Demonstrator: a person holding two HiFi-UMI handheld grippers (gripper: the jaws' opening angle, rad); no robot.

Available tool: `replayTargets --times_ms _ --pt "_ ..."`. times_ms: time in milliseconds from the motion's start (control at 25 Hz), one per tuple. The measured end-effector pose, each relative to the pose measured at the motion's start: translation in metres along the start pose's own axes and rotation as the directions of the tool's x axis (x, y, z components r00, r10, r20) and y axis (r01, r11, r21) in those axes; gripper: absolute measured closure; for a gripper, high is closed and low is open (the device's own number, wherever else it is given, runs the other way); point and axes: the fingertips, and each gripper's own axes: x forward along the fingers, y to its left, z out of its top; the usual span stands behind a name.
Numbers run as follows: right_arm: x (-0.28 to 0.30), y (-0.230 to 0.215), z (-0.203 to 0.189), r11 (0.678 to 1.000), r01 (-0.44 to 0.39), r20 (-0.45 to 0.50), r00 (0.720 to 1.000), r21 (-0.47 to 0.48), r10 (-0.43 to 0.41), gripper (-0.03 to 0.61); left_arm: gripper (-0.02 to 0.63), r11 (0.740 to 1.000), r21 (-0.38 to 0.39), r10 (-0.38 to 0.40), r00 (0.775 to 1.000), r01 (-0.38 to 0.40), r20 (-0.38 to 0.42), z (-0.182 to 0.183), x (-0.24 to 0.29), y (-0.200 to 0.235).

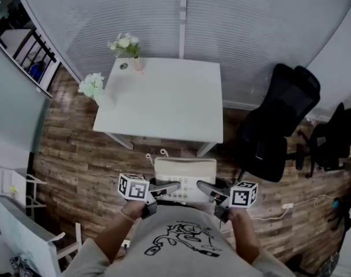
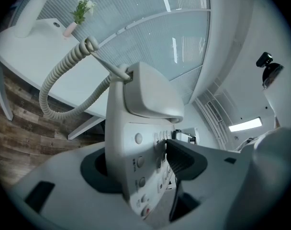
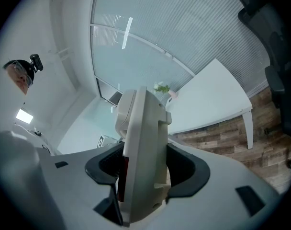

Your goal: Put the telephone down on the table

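Telephone (image 1: 185,175): off-white desk set, handset (image 2: 150,92) seated on its cradle. It is carried in the air between the two hand-held grippers, close in front of the person's chest, over the wooden floor (image 1: 77,166).

Coiled cord (image 2: 59,80) loops out from the handset end, ahead of the left hand-held gripper.

Left hand-held gripper (image 1: 164,189): jaws clamped on the telephone's left edge, one pad on the keypad face, the other on the underside.

Right hand-held gripper (image 1: 207,190): jaws clamped on the opposite edge, a pad pressed to each face.

White desk (image 1: 164,108) stands ahead of both hand-held grippers, apart from the telephone.

On its far corner, ahead and left, is a small pink vase of flowers (image 1: 129,48). More white flowers (image 1: 93,86) show at the desk's left corner.

Black office chair (image 1: 279,126) stands ahead and right of the right hand-held gripper.
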Motion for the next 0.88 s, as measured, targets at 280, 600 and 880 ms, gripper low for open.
replayTargets --times_ms 280,600,880 --pt "-0.004 -0.001 -0.001 1.0 -0.012 -0.009 1.0 0.006 0.012 0.304 0.336 1.0 -0.005 0.001 1.0 -0.001 0.013 -0.003 0.003 -0.002" --pt "-0.001 -0.007 0.006 1.0 -0.011 -0.019 1.0 0.011 0.011 0.304 0.336 1.0 -0.019 0.006 1.0 -0.006 0.029 0.004 0.007 0.005" --pt "0.005 -0.015 0.021 1.0 -0.006 -0.015 1.0 0.021 0.006 0.304 0.334 1.0 -0.023 0.01 1.0 -0.009 0.026 0.019 0.013 0.012"
